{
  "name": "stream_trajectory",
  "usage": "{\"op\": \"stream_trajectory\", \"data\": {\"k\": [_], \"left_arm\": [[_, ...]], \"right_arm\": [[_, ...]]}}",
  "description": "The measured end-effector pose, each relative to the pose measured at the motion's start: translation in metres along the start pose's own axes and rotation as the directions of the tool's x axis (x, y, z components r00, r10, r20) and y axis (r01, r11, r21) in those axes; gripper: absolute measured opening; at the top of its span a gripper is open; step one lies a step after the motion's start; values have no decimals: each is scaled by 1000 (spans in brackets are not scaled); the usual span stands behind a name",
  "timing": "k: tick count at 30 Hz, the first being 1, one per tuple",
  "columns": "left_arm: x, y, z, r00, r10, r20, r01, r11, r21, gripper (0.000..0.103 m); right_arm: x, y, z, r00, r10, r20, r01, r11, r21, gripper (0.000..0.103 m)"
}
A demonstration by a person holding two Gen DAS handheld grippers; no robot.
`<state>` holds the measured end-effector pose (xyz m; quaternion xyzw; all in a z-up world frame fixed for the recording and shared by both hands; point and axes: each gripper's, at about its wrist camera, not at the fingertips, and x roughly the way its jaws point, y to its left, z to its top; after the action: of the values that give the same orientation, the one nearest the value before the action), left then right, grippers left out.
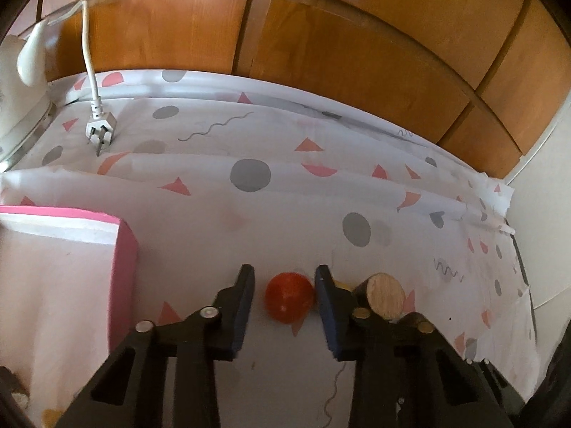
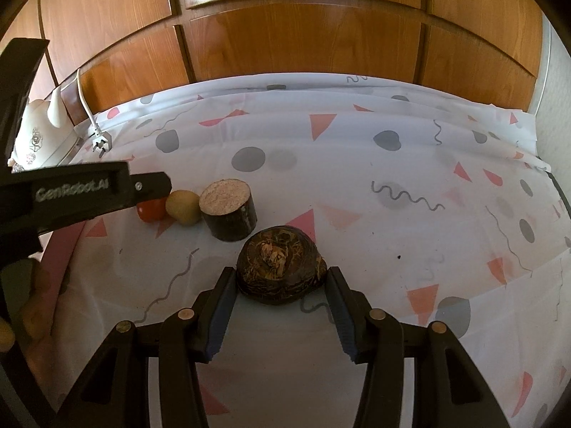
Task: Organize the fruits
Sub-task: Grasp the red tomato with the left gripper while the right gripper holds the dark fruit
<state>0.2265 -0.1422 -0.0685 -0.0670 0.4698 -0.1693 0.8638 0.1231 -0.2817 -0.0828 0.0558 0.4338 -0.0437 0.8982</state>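
Red tomato [image 1: 289, 296] framed by left gripper [image 1: 285, 285] fingers spread apart (right gripper [image 2: 282, 285] likewise wide around brown fruit [image 2: 282, 269]), ready to grasp.

You get dim, warm indoor light and soft focus. The fisheye bends the cupboard [image 2: 285, 35] panels and blackens the corners. Glare streaks its top; the cloth [image 1: 321, 196] looks washed out, shadows faint.

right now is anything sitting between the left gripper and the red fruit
Nothing visible. The left gripper is open, and the red fruit already sits between its fingers on the cloth. The cut wooden cylinder is just outside the right-hand finger, beside the gap, not in it.
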Motion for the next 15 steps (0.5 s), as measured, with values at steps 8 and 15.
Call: {"op": "stream_trajectory", "data": {"k": [8,15], "left_arm": [[-13,6,-14,999,-35,-2,35,999,6,23],[-38,6,-46,998,-63,-25,63,998,17,23]], "right_arm": [[0,1,1,1000,7,1,-7,1000,5,52],[-2,1,2,1000,13,3,-13,1000,10,52]]}}
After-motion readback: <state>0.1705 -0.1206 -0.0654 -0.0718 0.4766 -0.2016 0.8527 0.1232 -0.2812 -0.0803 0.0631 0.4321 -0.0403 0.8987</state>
